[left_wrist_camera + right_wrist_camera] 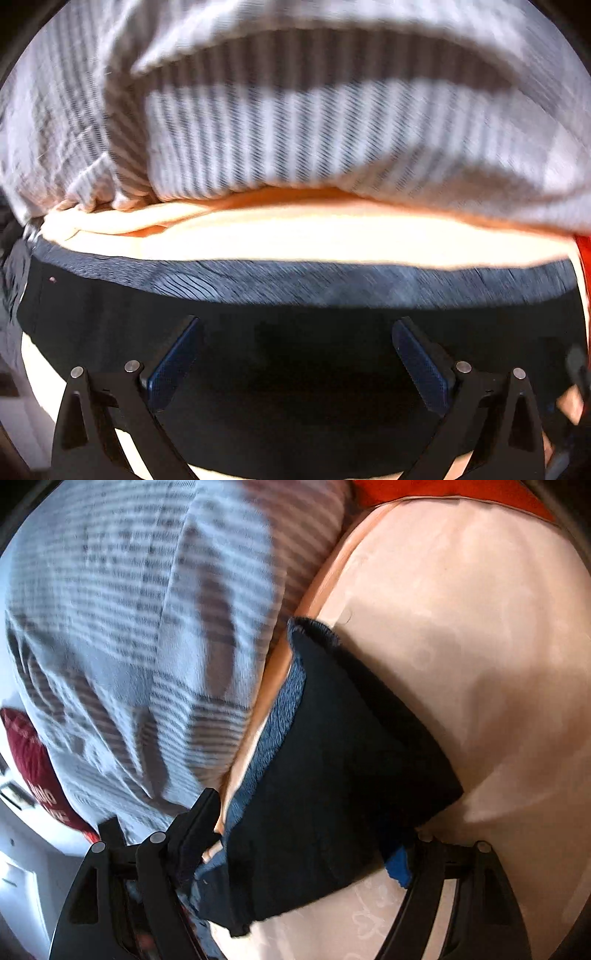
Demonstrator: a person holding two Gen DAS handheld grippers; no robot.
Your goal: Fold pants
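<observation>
The dark navy pants [295, 288] lie folded across a cream bed sheet [332, 240], their far edge lit by sun. My left gripper [295, 325] points steeply down over them, its blue pads [177, 358] spread wide and holding nothing. In the right wrist view the pants [351, 720] form a dark folded bundle with a fuzzy blue lining showing along the left edge. My right gripper [310, 823] stands wide with the near end of the bundle between its fingers. The cloth hides most of the right finger, and I see no pad pressing on it.
A grey-and-white striped blanket [295, 129] is heaped just beyond the pants and fills the left of the right wrist view [129, 627]. The sheet [480, 664] is bare to the right of the pants. An orange-red cloth [443, 491] lies far off, a dark red cushion [29, 753] at left.
</observation>
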